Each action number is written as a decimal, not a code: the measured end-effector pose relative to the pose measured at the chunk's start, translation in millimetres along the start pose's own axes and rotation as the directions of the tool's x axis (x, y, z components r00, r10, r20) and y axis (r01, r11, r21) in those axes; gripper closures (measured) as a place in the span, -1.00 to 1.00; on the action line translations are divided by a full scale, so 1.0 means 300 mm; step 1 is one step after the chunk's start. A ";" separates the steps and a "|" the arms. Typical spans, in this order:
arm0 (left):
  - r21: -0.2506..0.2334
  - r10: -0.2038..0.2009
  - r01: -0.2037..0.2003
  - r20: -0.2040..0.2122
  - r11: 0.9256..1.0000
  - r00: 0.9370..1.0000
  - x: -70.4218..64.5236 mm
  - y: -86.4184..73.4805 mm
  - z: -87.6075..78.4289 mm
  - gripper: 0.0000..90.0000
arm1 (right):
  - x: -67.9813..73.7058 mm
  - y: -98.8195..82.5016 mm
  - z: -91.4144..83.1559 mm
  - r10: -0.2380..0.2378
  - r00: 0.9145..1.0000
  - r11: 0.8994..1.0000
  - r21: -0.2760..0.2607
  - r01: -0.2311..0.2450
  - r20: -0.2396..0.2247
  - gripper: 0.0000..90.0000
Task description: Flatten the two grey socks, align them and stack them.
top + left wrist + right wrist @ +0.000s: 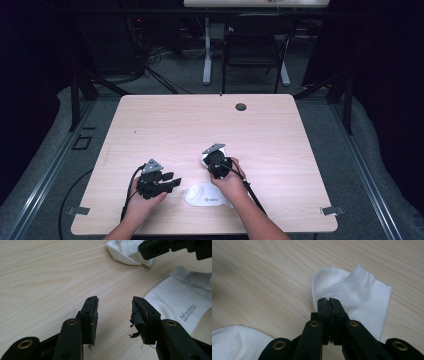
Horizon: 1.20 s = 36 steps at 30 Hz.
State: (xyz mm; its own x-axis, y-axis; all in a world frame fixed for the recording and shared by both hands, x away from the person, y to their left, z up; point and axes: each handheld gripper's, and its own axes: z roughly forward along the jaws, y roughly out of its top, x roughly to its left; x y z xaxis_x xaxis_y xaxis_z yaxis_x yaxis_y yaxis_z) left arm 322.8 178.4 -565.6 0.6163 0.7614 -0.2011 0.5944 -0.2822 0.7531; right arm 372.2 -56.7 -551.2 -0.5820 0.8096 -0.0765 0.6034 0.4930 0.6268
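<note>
Right tool (329, 301) — jaws together over white sock (362, 295) — left tool (115, 306) apart.

White sock (175, 302): small dark logo, two-line print; too blurry to read

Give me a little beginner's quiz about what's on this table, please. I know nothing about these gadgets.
1. True or false: the left gripper has its jaws open.
2. How many white socks lie on the table?
3. Which sock carries printed lettering? A: the one beside the left gripper. B: the one under the right gripper.

Key: 1 true. 2 two. 3 A, the lettered sock.
</note>
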 end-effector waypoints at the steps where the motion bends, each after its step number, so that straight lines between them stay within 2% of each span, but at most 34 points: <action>1: 0.001 0.000 0.000 0.001 1.000 1.000 0.001 0.000 0.000 0.25 | 0.002 -0.001 -0.002 0.000 1.000 1.000 -0.001 0.000 -0.005 0.97; 3: 0.003 0.001 -0.001 0.003 1.000 1.000 0.002 0.000 0.000 0.25 | 0.008 -0.004 -0.004 0.007 1.000 1.000 -0.015 -0.007 -0.021 0.98; 8: 0.006 0.003 -0.003 0.006 1.000 1.000 0.002 0.000 0.003 0.25 | 0.022 -0.011 -0.019 -0.023 0.999 1.000 -0.005 0.023 -0.034 0.98; 21: 0.007 0.001 -0.001 -0.003 1.000 1.000 0.003 0.001 0.004 0.25 | 0.043 -0.013 -0.032 -0.009 0.997 1.000 -0.024 0.007 -0.071 0.98; 22: 0.006 0.000 0.000 0.003 1.000 1.000 0.004 0.001 0.004 0.25 | 0.047 -0.014 -0.029 0.000 0.997 0.999 -0.040 -0.003 -0.074 0.98; 27: 0.004 -0.004 0.004 0.003 1.000 1.000 0.006 0.000 0.004 0.25 | 0.057 -0.004 -0.036 -0.007 0.996 0.999 -0.041 0.004 -0.086 0.98; 36: 0.007 -0.003 0.003 0.008 1.000 1.000 0.006 0.002 0.006 0.25 | 0.057 0.015 -0.052 0.043 0.992 0.996 -0.073 -0.052 -0.118 0.97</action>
State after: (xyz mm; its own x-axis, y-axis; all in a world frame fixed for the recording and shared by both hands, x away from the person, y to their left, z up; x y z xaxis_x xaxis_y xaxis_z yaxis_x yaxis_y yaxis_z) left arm 325.2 178.5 -566.6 0.6184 0.7576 -0.2088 0.6002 -0.2838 0.7478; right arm 356.4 -45.5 -537.6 -0.6160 0.7866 0.0426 0.5911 0.4258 0.6850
